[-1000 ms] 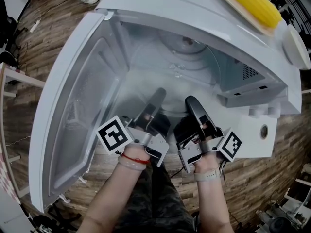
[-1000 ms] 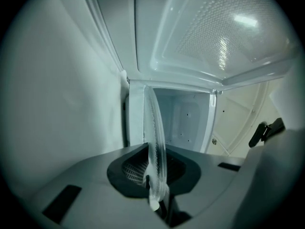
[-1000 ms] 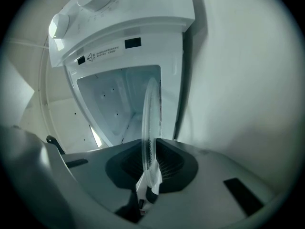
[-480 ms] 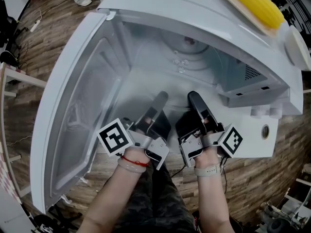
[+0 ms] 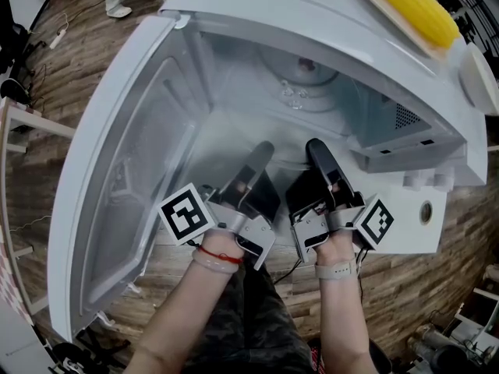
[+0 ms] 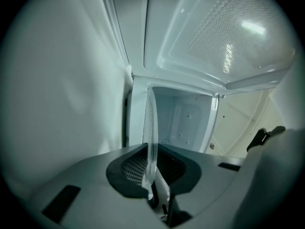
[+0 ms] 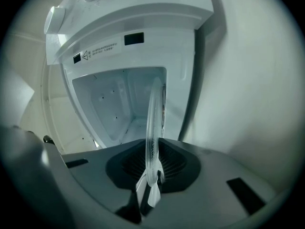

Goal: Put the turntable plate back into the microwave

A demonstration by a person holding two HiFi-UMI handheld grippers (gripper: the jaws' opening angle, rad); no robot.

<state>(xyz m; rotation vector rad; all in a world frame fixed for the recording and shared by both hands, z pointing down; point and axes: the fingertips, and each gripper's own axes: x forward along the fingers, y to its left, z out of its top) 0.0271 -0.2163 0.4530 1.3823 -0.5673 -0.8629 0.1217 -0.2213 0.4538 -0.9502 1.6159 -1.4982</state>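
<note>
The glass turntable plate is at the open mouth of the microwave, with the left tool and right tool each clamped on its near rim.

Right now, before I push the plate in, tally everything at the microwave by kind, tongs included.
Microwave: 1
Turntable plate: 1
Tongs, left tongs and right tongs, both clamped on the plate: 2
Corn cob: 1
Board under the corn: 1
White round item: 1
Total: 7
</note>
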